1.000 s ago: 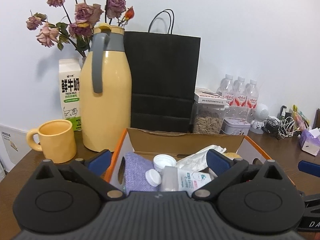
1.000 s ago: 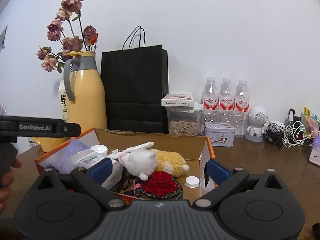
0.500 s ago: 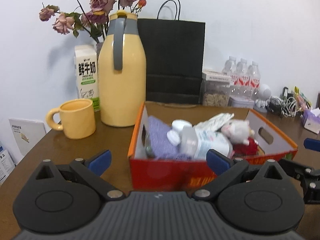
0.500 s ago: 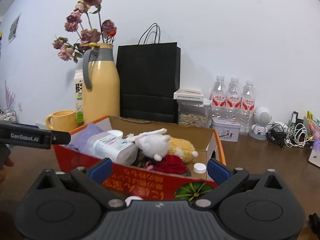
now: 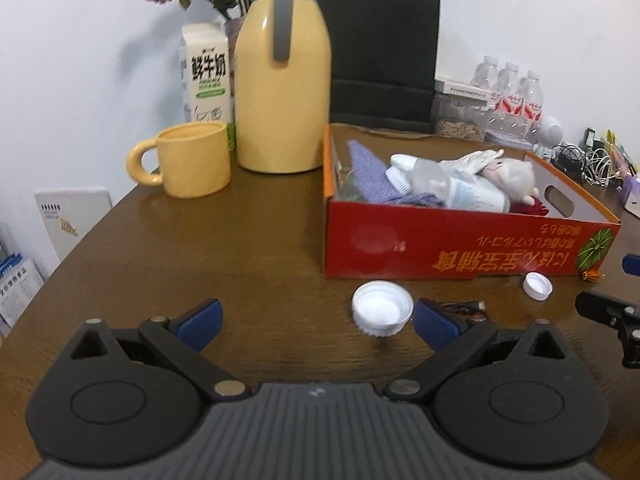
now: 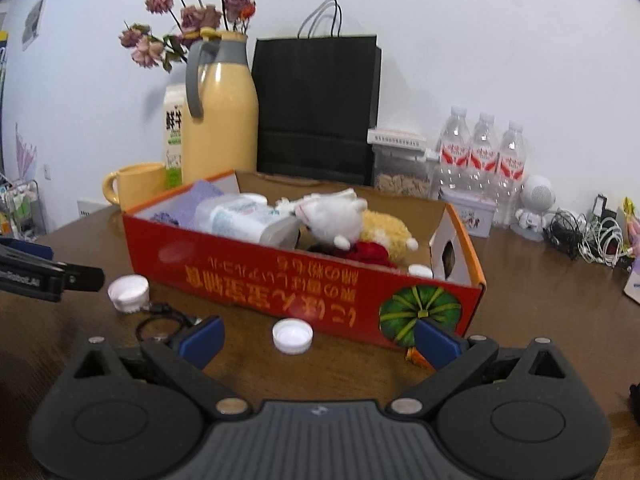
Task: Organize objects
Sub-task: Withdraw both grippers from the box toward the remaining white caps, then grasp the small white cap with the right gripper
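A red cardboard box (image 5: 460,256) (image 6: 280,280) sits on the brown table, holding a purple cloth (image 5: 372,180), a white plastic bottle (image 5: 460,188) (image 6: 244,218), a white plush toy (image 6: 336,216) and a red item. A large white cap (image 5: 382,314) (image 6: 128,288) and a small white cap (image 5: 537,286) (image 6: 292,336) lie on the table in front of the box. A black cable (image 6: 164,318) lies beside the large cap. My left gripper (image 5: 316,324) is open and empty, near the large cap. My right gripper (image 6: 318,340) is open and empty, around the small cap.
A yellow thermos (image 5: 282,76), yellow mug (image 5: 192,160), milk carton (image 5: 206,76) and black paper bag (image 5: 384,52) stand behind the box. Water bottles (image 6: 480,156), a seed container (image 6: 400,168), a white robot figure and tangled cables (image 6: 588,232) sit at the right.
Both grippers have drawn back and lowered from above the box to the table in front of it. The caps and cable have come into view.
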